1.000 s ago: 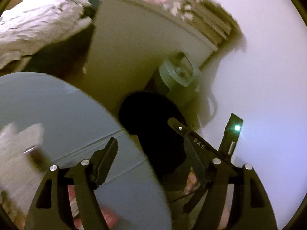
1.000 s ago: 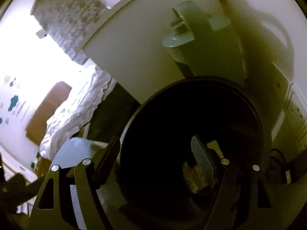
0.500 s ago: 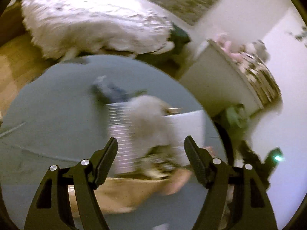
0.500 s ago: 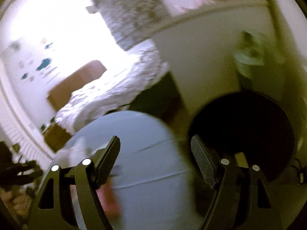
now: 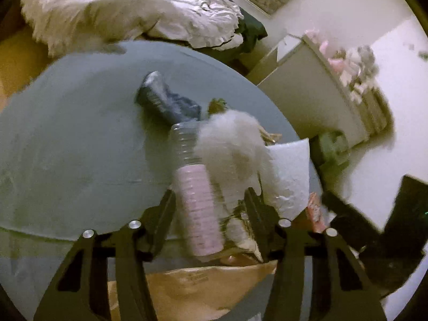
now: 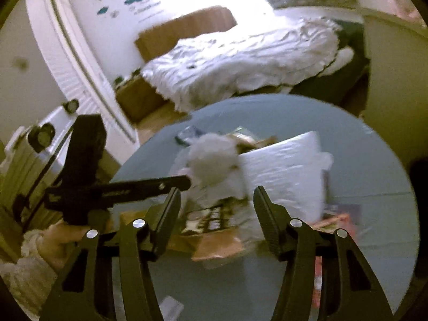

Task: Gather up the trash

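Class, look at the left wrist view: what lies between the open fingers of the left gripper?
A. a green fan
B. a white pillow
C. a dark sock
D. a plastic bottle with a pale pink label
D: the bottle lies lengthwise on the table between the fingers of the open left gripper, which do not yet clamp it.

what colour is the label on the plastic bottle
Pale pink; the plastic bottle shows best in the left wrist view.

both wrist views above table [image 5: 67, 139] – shared clutter
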